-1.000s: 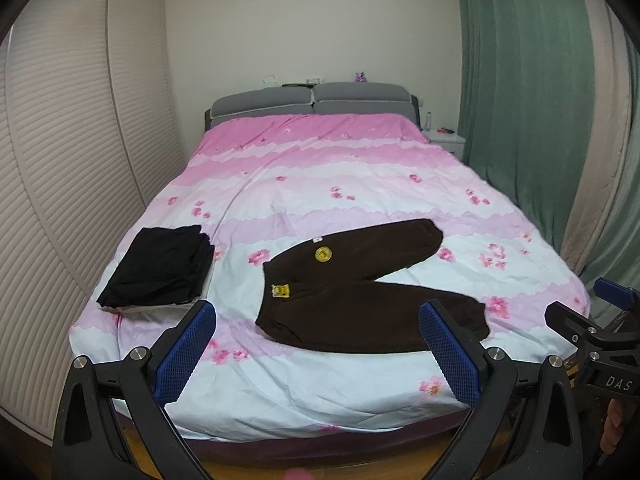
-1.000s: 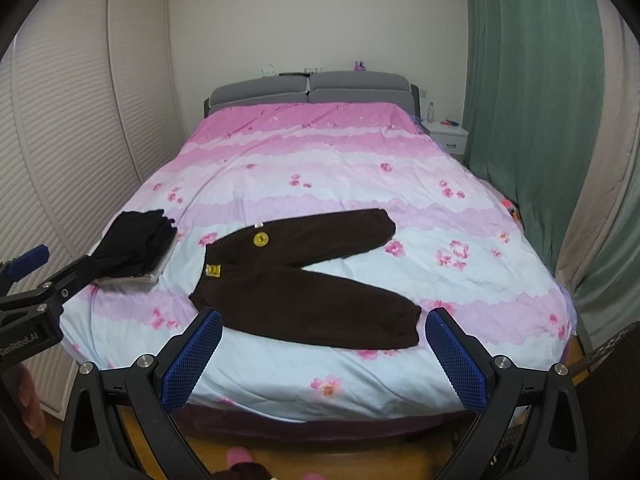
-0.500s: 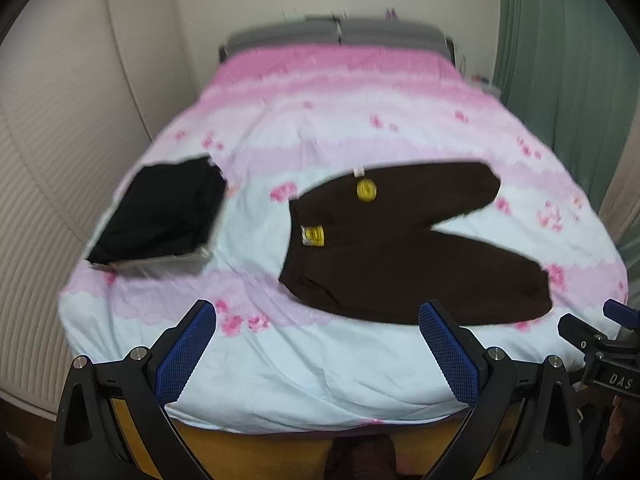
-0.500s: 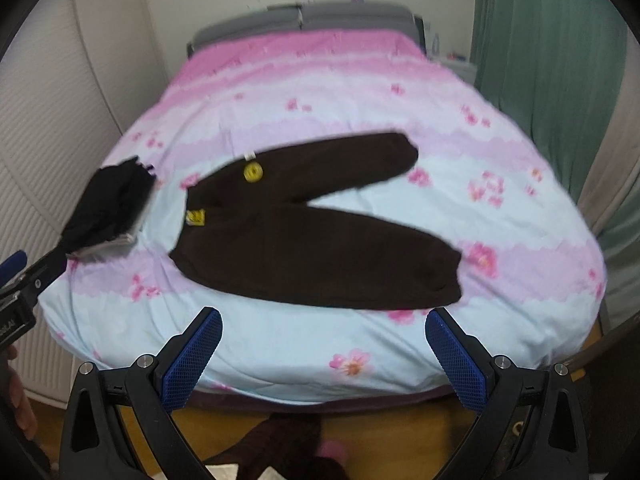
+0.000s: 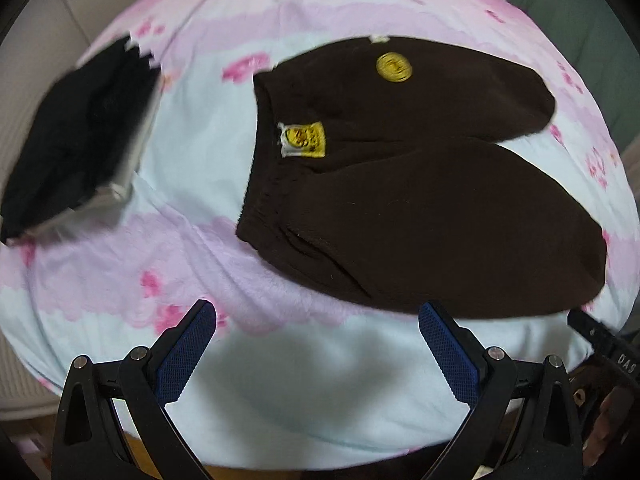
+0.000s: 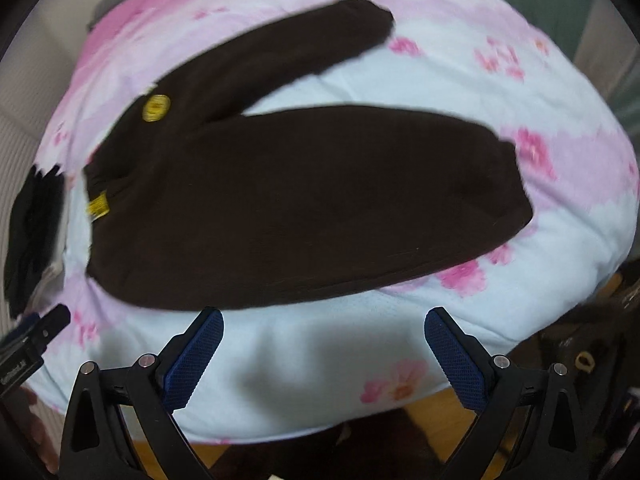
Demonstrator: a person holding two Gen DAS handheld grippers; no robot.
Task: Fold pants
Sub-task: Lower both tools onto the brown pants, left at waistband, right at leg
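Dark brown pants (image 5: pixel 420 184) (image 6: pixel 304 208) lie flat on the bed, waistband to the left, both legs spread toward the right in a V. A round yellow patch (image 5: pixel 394 67) and a yellow label (image 5: pixel 304 140) mark the waist end. My left gripper (image 5: pixel 318 320) hovers open just short of the near waist corner. My right gripper (image 6: pixel 324 320) hovers open just short of the near leg's lower edge. Nothing sits between either pair of blue pads (image 5: pixel 188 354) (image 6: pixel 454 360).
A folded black garment (image 5: pixel 76 132) lies on the bed to the left of the pants. The pink and pale blue flowered bedcover (image 5: pixel 304 392) drops off at the near edge. Green curtain stands at the far right.
Both grippers have moved forward and down toward the bed, so the pants now fill much more of each view. Both stay open and hold nothing.
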